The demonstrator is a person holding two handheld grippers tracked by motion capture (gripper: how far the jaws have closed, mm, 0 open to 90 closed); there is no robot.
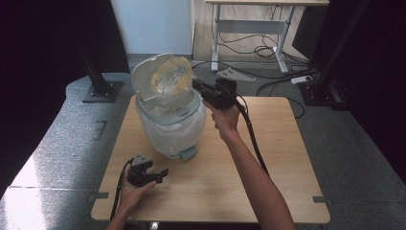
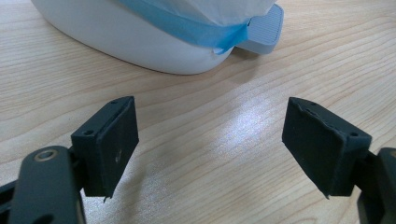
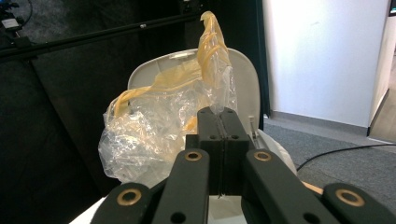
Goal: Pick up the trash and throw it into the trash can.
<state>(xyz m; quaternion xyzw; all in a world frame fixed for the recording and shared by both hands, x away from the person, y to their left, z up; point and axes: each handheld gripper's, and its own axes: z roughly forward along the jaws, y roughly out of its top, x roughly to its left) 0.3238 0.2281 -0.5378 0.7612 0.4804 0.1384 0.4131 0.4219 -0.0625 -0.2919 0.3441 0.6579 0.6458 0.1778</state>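
Observation:
A white pedal bin [image 1: 168,128] with a white liner stands on the wooden table [image 1: 277,158], its lid [image 1: 143,76] tipped up and back. A crumpled clear and yellow plastic bag [image 1: 171,79] hangs in front of the lid, above the bin's mouth. My right gripper [image 1: 195,85] is shut on the bag's edge; in the right gripper view the jaws [image 3: 222,114] meet, pinching the bag [image 3: 154,135] before the lid [image 3: 243,74]. My left gripper [image 1: 164,173] rests low near the table's front left, open [image 2: 210,144], facing the bin's base [image 2: 130,42] and pedal [image 2: 264,28].
A black stand foot [image 1: 100,91] sits on the floor behind the table's left. Behind the table are a desk frame [image 1: 249,28], loose cables [image 1: 268,50] and a power strip [image 1: 301,79]. Bare table wood lies right of the bin.

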